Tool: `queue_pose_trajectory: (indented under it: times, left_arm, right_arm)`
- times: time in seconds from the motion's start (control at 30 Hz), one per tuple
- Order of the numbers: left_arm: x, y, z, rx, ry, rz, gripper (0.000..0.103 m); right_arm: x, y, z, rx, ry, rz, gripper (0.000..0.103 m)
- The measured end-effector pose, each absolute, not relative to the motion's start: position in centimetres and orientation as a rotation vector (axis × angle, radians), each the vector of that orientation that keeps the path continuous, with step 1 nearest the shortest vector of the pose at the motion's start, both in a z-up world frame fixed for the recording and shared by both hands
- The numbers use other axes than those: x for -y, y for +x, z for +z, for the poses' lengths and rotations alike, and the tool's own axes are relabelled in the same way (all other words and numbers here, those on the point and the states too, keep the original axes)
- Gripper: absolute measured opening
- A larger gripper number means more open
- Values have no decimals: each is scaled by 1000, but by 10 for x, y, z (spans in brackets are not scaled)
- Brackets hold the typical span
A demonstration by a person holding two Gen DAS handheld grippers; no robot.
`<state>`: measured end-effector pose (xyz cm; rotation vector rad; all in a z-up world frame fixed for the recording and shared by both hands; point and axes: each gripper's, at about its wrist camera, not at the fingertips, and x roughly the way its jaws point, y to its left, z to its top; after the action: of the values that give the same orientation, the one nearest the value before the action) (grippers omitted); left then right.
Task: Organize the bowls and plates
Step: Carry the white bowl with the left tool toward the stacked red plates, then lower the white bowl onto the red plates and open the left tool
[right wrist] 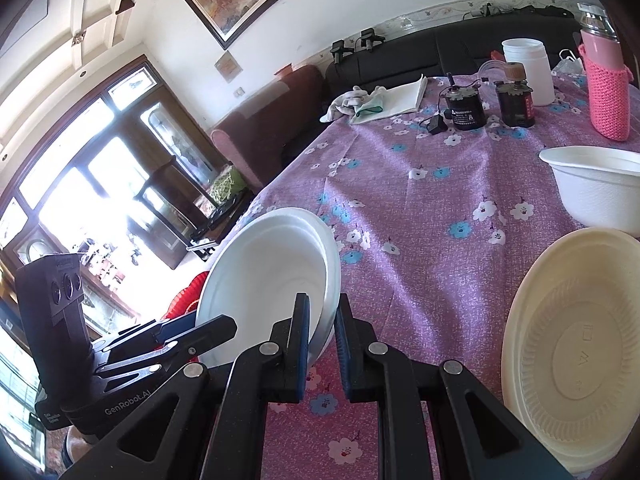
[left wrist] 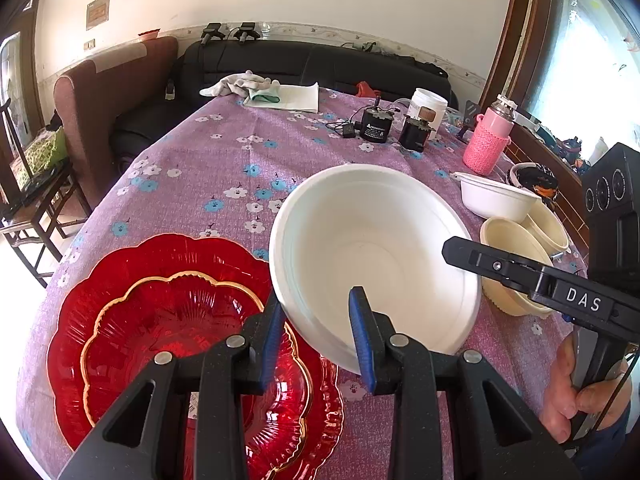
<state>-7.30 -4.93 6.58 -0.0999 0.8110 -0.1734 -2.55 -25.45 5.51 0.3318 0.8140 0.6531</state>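
A large white foam bowl [left wrist: 372, 248] is tilted above the purple flowered tablecloth. My left gripper [left wrist: 318, 332] straddles its near rim, one finger outside and one inside, with a gap to the rim. My right gripper [right wrist: 322, 328] is closed on the bowl's [right wrist: 268, 276] opposite rim and also shows in the left wrist view [left wrist: 520, 272]. Two nested red glass plates [left wrist: 160, 328] with gold trim lie to the bowl's left. Cream bowls [left wrist: 516, 252] and a white bowl [left wrist: 496, 196] sit to the right. One cream bowl [right wrist: 576, 340] and the white bowl [right wrist: 596, 188] show in the right wrist view.
At the table's far end stand a pink knit-covered bottle [left wrist: 490, 140], a white jar [left wrist: 428, 110], two black motors [left wrist: 376, 124] and folded cloths [left wrist: 280, 94]. A black sofa [left wrist: 320, 64] and brown armchair [left wrist: 112, 92] lie beyond the table. A window is at the right.
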Motion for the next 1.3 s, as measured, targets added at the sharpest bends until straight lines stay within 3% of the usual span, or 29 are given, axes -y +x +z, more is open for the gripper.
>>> queue_pose_trajectory:
  times: [0.93,1.3]
  left_arm:
    - [35,-93,73,-788,-116,-173,32]
    - [10,-107,80,-775,-124,-138,32]
  right_arm:
    - [239,-31,55,-805,314,717,16]
    - [216,-30,55,-896,342,743,17]
